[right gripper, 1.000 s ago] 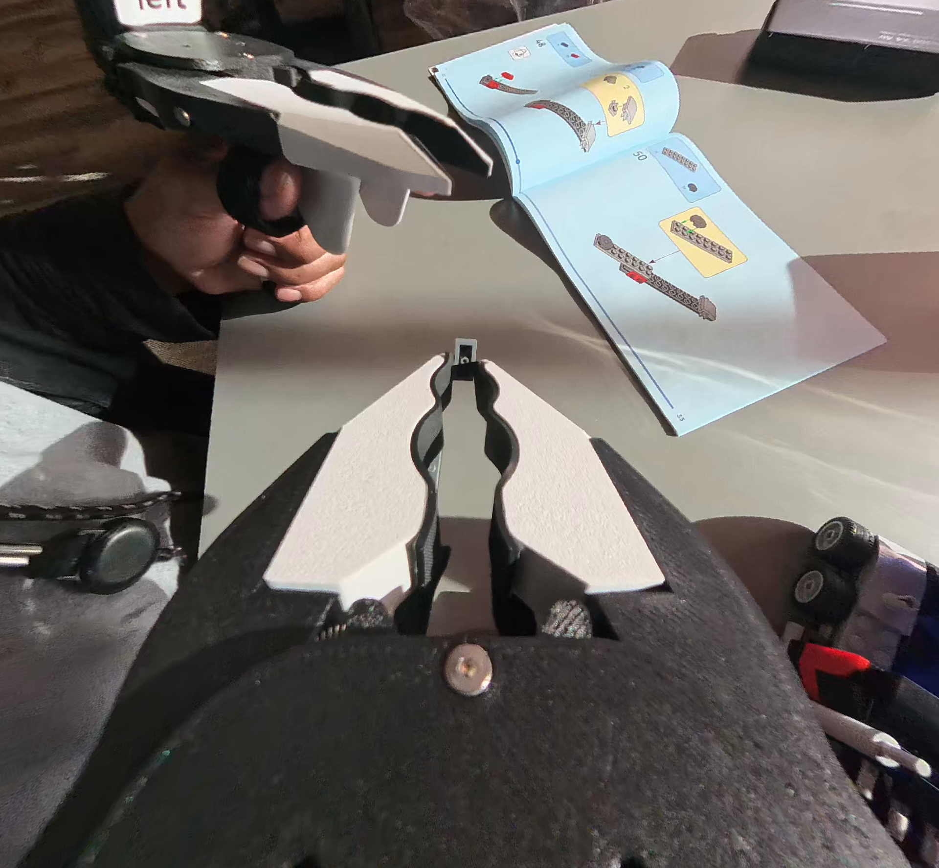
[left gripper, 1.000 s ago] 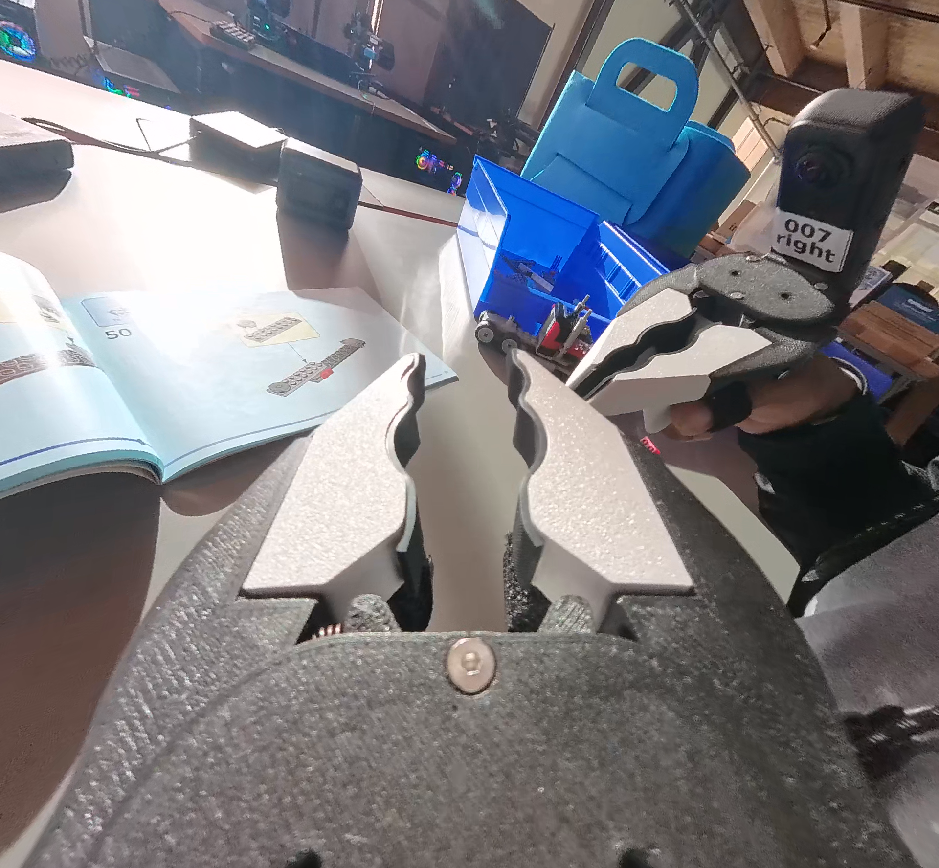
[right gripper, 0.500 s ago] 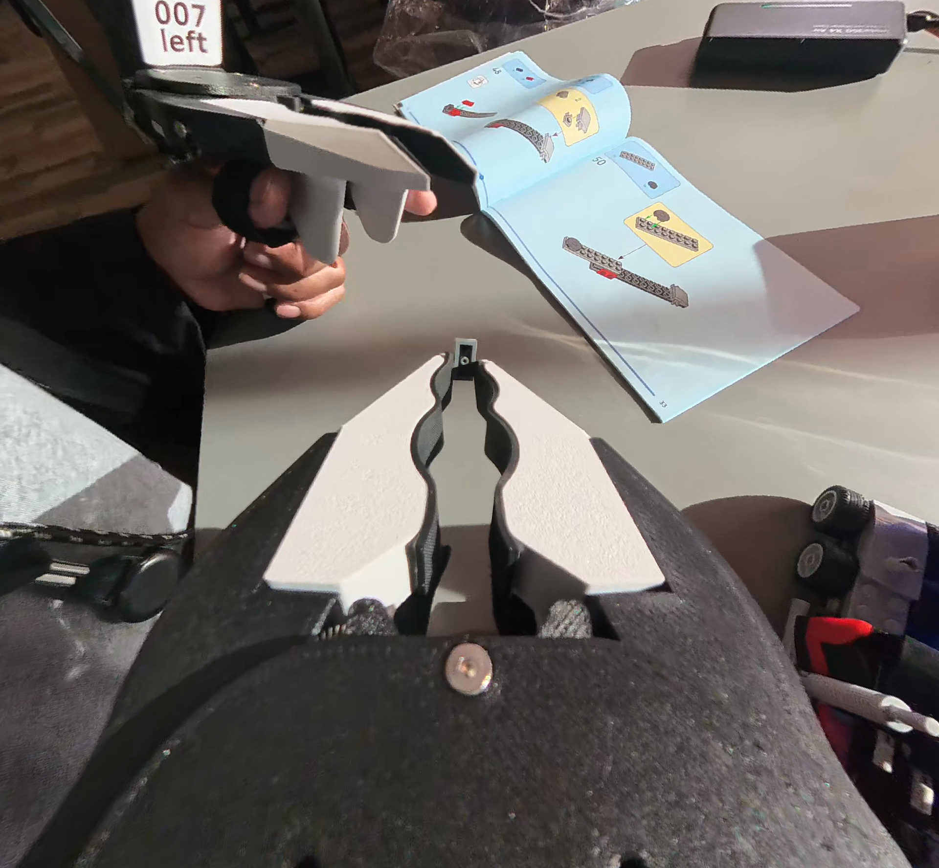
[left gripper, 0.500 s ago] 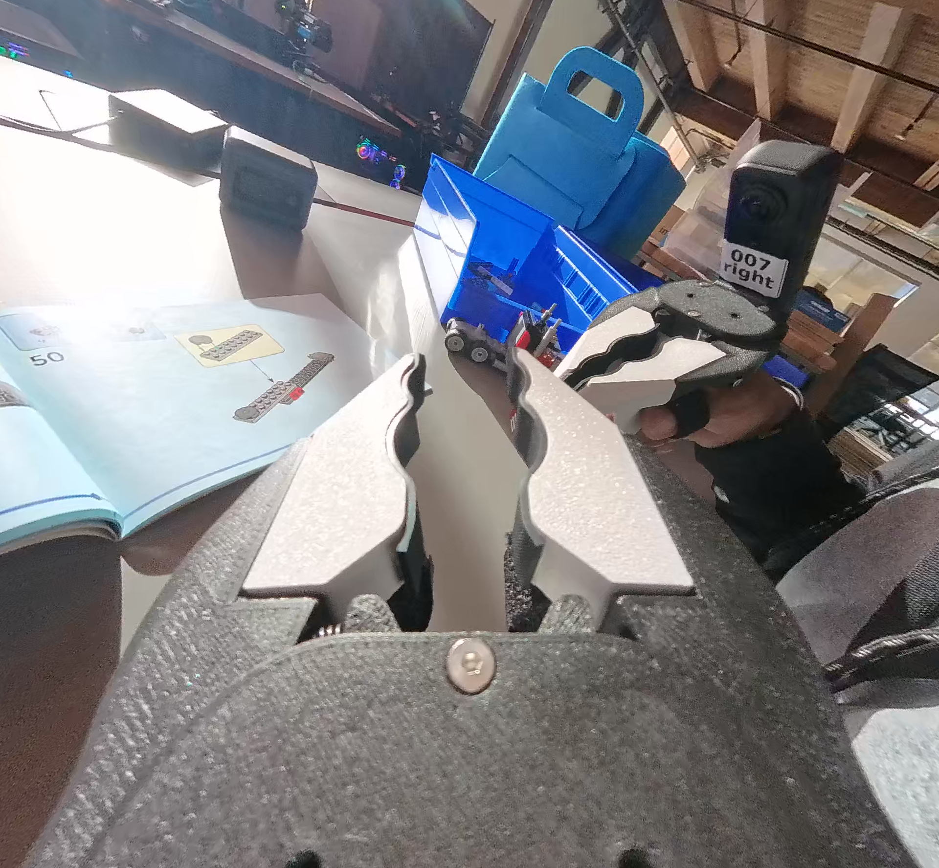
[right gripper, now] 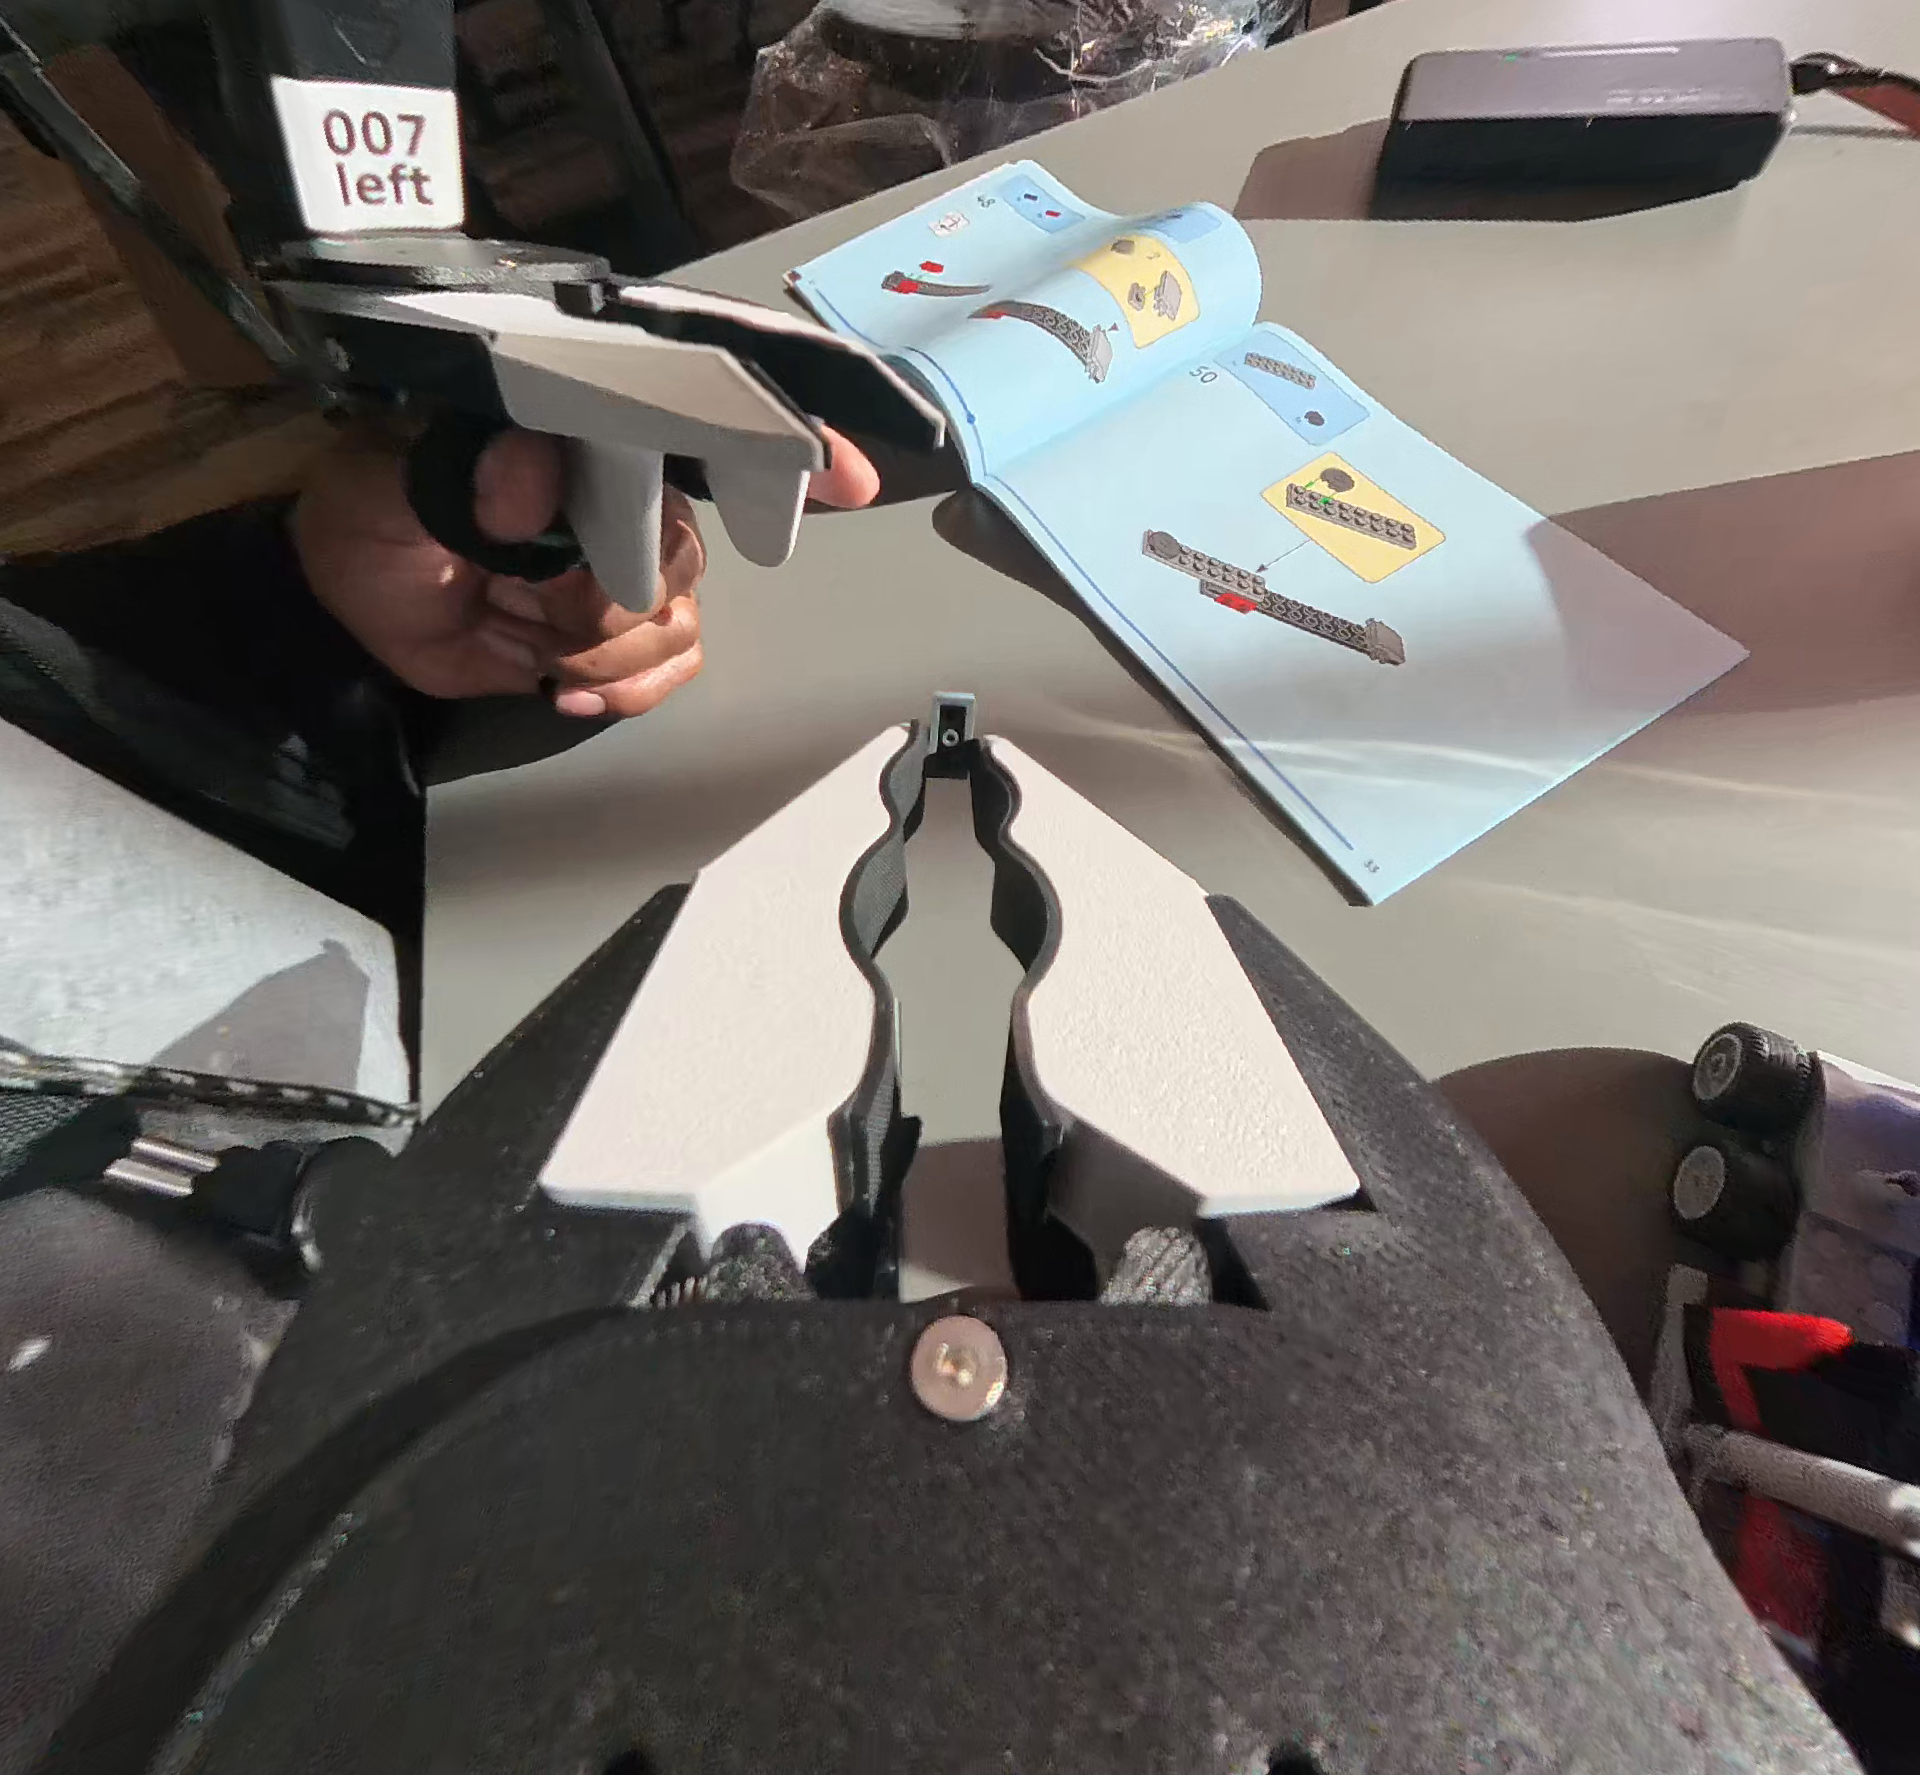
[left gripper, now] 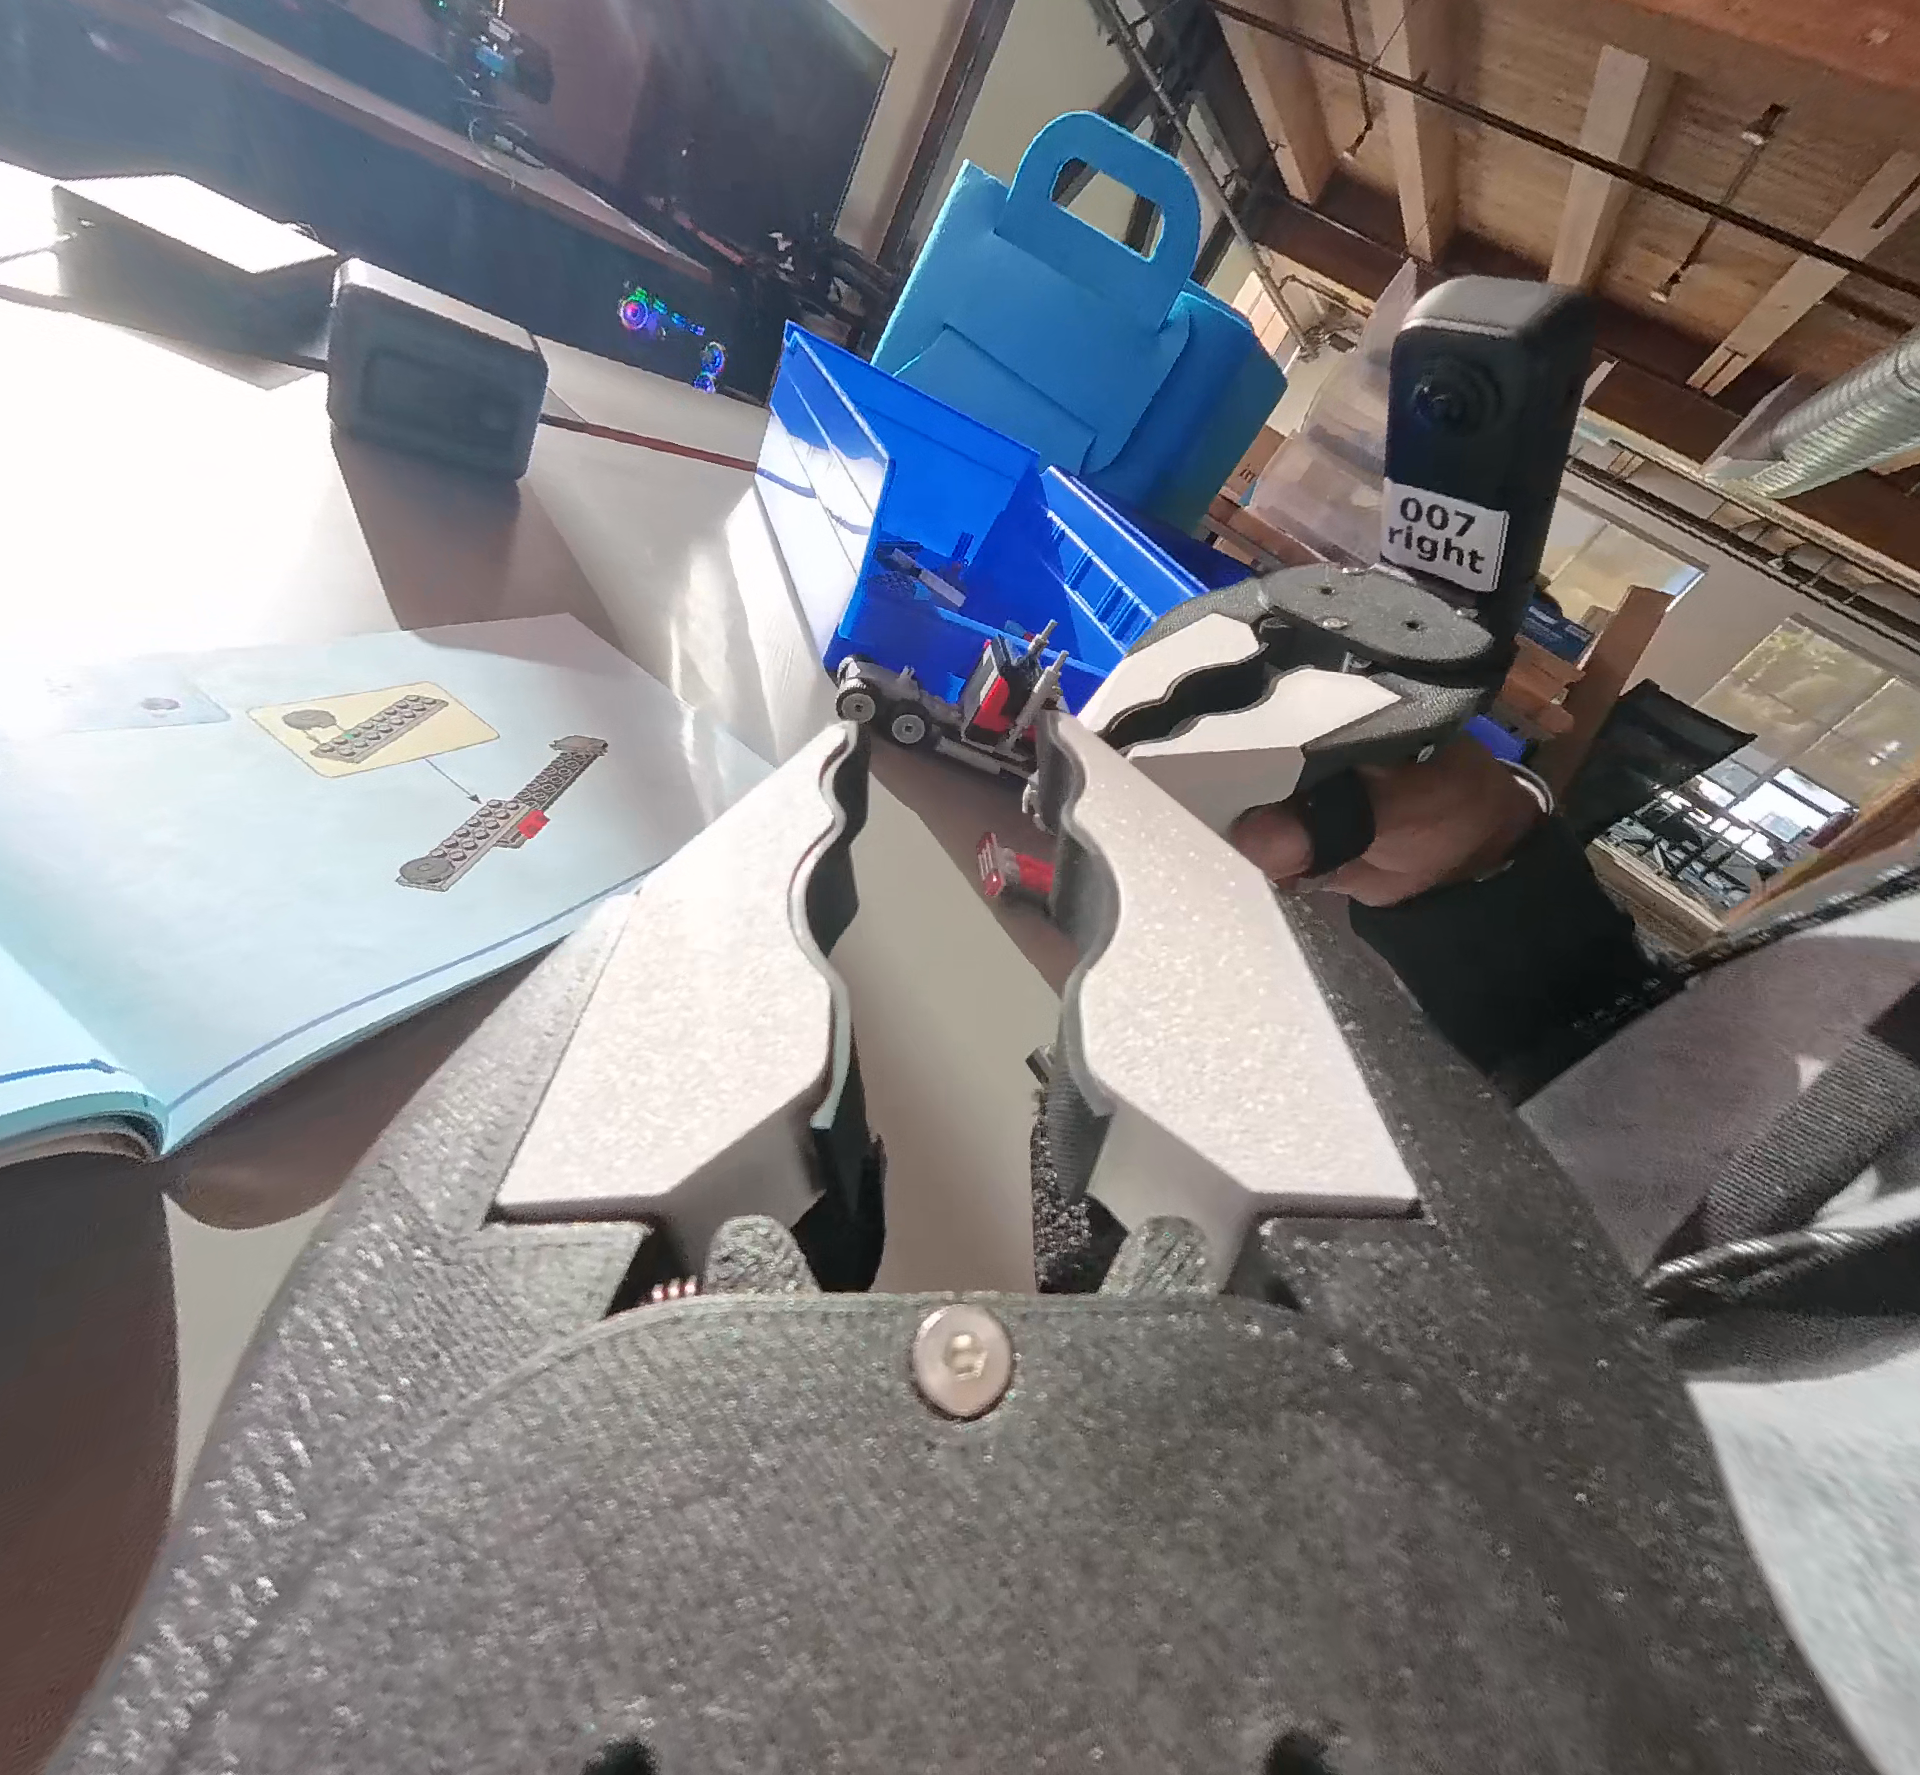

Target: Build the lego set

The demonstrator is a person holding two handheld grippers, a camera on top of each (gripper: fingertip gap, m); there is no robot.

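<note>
- Left wrist view: left gripper [left gripper: 951, 769], frame centre, jaws apart and empty; partly built truck [left gripper: 951, 712] just beyond its tips, a loose red piece [left gripper: 1013, 863] between them. Best closed squarely on that piece.
- Right wrist view: right gripper [right gripper: 951, 738] pinches a small grey brick [right gripper: 951, 723] at centre; instruction booklet [right gripper: 1351, 520] upper right. Keep the brick level when seating it.

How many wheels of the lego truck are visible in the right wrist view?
2: both black wheels sit one above the other at the right edge, on the lego truck. Others may be hidden outside the frame.
</note>
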